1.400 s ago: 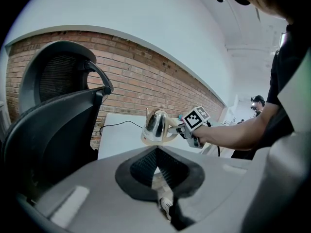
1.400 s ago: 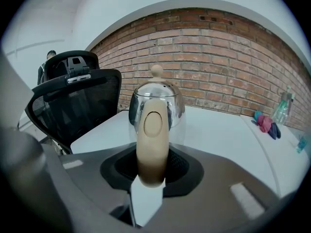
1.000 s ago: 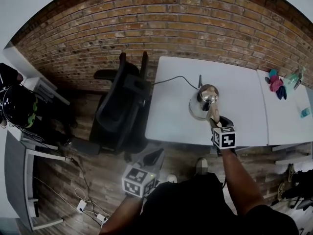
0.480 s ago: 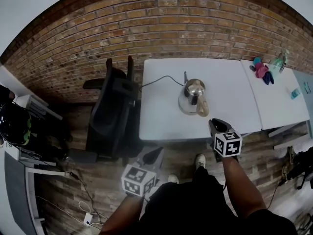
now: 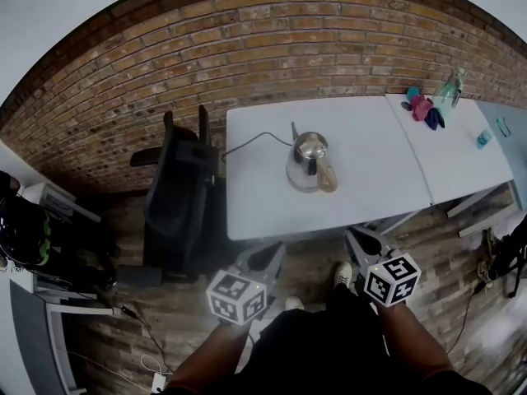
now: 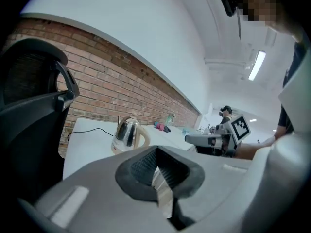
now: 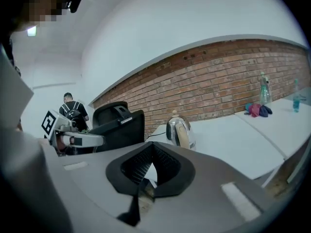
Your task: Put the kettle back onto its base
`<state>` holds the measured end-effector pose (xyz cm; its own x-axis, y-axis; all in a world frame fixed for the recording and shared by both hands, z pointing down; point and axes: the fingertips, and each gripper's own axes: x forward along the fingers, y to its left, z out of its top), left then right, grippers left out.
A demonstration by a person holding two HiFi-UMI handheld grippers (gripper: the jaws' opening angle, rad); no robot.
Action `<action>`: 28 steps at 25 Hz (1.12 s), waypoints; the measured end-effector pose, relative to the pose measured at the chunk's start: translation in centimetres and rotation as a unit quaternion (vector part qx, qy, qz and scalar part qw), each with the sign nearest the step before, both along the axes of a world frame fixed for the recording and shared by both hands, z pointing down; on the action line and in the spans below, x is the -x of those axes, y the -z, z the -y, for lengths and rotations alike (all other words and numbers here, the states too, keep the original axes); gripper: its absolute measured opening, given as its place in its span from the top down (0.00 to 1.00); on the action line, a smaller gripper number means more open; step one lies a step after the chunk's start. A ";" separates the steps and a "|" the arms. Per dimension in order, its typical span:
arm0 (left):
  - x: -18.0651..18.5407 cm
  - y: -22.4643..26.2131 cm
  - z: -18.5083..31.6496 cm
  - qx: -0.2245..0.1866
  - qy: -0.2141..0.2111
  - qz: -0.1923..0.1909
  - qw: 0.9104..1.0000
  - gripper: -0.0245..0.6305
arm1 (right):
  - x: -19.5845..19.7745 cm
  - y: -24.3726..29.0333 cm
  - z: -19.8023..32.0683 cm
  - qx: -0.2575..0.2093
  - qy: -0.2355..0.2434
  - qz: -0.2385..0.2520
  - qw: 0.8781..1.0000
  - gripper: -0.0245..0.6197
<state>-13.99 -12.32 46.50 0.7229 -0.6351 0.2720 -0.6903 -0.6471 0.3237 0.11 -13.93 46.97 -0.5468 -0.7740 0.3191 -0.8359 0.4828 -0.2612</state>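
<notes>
Overhead scene, ordered by size. A curved-looking red brick wall backs the room, and a dark wood-plank floor runs beneath. A white rectangular table stands against the wall, with a second white table just beside it at the right, carrying a pink and blue cloth bundle and a clear bottle. A black office chair is drawn up to the first table's left end. Near the middle of that table stands the polished steel kettle, upright, apparently seated on its pale round base, from which a thin dark cord runs leftward off the table edge. The kettle body is rigid, smooth metal, probably slippery to ribbed pads, and its weight depends on water that cannot be seen. The sensible hold is the tan curved handle on its near right side, which gives the pads a narrow, matte bar. The tabletop is flat and hard, so a set-down should be stable. Both tools are held low, well apart from the kettle. The left gripper has its jaws drawn together on nothing, and the right gripper likewise – closed and empty. On this evidence the placement looks complete.
</notes>
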 end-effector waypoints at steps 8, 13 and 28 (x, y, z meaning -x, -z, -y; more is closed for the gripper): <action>-1.4 0.9 -0.7 -0.011 -0.003 -0.008 1.000 0.96 | -0.3 0.6 -2.6 -0.024 0.023 -0.036 0.999 0.92; -2.0 1.9 -1.1 -0.035 0.015 0.012 0.999 0.96 | -1.1 2.4 -3.6 -0.037 0.034 -0.036 0.998 0.92; -8.3 2.9 -8.0 -0.047 0.048 0.021 0.998 0.96 | -5.8 4.7 -10.7 -0.063 0.079 -0.035 0.994 0.92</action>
